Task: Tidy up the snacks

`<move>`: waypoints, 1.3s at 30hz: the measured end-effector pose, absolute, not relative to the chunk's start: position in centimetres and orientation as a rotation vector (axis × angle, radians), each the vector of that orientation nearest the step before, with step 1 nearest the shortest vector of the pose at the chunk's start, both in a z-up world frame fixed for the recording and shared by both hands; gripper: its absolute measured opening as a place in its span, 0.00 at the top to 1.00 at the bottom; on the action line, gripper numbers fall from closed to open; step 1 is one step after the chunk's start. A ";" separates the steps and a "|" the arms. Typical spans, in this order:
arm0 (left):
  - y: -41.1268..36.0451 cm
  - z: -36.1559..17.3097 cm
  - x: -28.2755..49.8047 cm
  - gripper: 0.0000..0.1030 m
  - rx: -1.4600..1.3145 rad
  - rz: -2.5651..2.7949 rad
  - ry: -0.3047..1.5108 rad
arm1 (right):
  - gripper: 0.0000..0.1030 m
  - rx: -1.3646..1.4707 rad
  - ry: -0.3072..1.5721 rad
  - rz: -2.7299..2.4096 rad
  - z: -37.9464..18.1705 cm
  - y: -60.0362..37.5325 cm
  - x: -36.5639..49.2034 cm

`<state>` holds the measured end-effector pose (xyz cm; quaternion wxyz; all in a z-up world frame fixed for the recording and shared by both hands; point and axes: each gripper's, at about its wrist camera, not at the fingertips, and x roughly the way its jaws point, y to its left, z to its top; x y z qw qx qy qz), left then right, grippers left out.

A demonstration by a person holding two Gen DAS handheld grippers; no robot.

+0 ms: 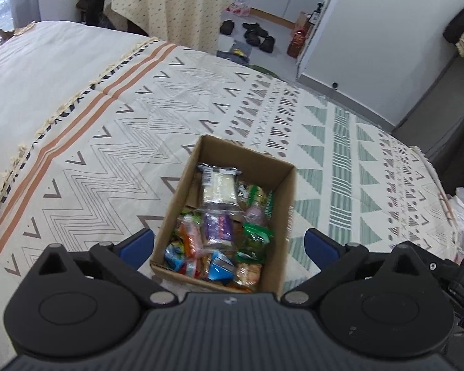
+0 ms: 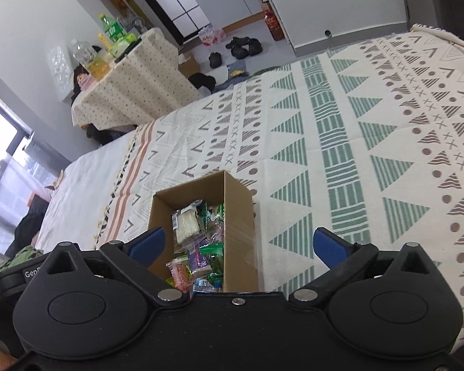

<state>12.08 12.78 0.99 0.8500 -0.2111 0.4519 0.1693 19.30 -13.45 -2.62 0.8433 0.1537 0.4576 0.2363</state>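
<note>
An open cardboard box (image 1: 281, 204) stands on the patterned cloth and holds several snack packets (image 1: 219, 222), among them a clear pack of white wafers (image 1: 219, 185). My left gripper (image 1: 229, 244) is open and empty, its blue fingertips (image 1: 136, 245) spread on either side of the box's near end, above it. In the right wrist view the same box (image 2: 239, 225) and its snacks (image 2: 198, 247) sit just ahead. My right gripper (image 2: 238, 244) is open and empty, with its fingertips (image 2: 148, 242) spread over the box.
The box stands on a bed or table covered by a patterned cloth (image 1: 139, 117) with orange stripes and green triangles. A small table with a dotted cloth (image 2: 130, 83) carries bottles (image 2: 111, 29). Shoes (image 1: 256, 35) lie on the floor beyond.
</note>
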 end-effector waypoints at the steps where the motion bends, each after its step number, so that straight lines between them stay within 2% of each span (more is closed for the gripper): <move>1: 12.5 1.3 11.8 0.00 -0.441 0.350 0.943 | 0.00 0.326 0.959 0.495 -2.4 -13.8 19.1; 24: 8.4 7.0 4.4 0.00 -0.340 0.238 0.852 | 0.00 0.290 0.780 0.472 3.7 -19.6 10.5; 39: 6.9 8.4 -0.1 0.00 -0.252 0.189 0.810 | 0.00 0.246 0.731 0.456 5.5 -21.4 6.0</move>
